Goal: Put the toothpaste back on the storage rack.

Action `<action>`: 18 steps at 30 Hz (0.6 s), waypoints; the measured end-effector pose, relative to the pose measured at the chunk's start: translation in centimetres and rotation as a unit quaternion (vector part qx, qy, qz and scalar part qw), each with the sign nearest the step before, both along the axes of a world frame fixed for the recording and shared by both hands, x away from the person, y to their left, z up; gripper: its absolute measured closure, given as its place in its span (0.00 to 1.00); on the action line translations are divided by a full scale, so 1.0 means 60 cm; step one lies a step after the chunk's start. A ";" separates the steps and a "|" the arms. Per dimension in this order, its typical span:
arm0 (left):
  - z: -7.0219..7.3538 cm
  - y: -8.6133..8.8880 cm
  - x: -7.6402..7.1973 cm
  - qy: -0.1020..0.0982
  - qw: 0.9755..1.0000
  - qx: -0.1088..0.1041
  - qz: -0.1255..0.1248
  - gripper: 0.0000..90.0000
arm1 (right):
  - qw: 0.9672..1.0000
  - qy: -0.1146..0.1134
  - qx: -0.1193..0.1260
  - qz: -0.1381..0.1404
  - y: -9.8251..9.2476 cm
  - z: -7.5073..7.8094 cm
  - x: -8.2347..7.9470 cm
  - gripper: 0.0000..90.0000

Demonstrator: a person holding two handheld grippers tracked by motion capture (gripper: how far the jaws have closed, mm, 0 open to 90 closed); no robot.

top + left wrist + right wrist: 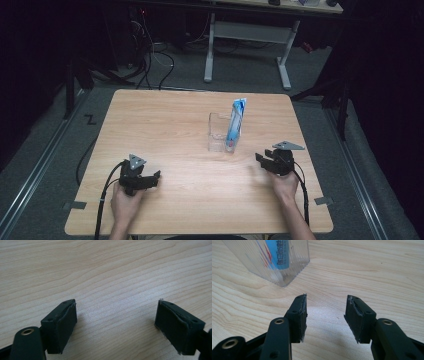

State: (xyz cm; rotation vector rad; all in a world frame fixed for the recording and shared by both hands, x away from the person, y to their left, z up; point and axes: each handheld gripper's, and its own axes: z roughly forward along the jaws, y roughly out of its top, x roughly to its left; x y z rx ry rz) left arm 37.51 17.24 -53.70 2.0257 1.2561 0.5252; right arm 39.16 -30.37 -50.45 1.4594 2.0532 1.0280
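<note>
A clear plastic box (220, 132) stands near the middle of the wooden table (165, 125), with a blue and white tube (236, 122) upright in it, leaning on its right wall. My right gripper (262, 161) rests low over the table to the box's right and nearer the front, open, nothing between its jaws. From the right gripper view the box (287, 267) and the tube (278, 255) lie just ahead and left of the right gripper (325, 315). My left gripper (153, 178) sits at the front left, open wide over bare wood (115, 312).
A white-legged desk frame (250, 45) and cables (155, 55) lie on the floor beyond the table's far edge. Metal rails (35, 170) run along the floor on both sides. Bare wood surrounds the box.
</note>
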 end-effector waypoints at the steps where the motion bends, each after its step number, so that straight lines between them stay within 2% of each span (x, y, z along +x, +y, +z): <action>1: 0.000 0.000 0.000 0.000 1.000 0.000 0.000 0.20 | 1.000 0.000 0.000 0.000 0.000 0.000 0.000 0.58; 9: 0.000 0.000 0.000 0.000 1.000 0.000 0.000 0.20 | 1.000 0.004 -0.008 -0.002 0.002 -0.008 0.005 0.58; 12: 0.000 0.000 0.000 0.000 1.000 0.000 0.000 0.20 | 1.000 0.011 -0.017 -0.001 0.003 -0.014 0.009 0.57; 18: 0.000 0.000 0.000 0.000 1.000 0.000 0.000 0.20 | 1.000 0.022 -0.019 0.001 0.008 -0.021 0.012 0.56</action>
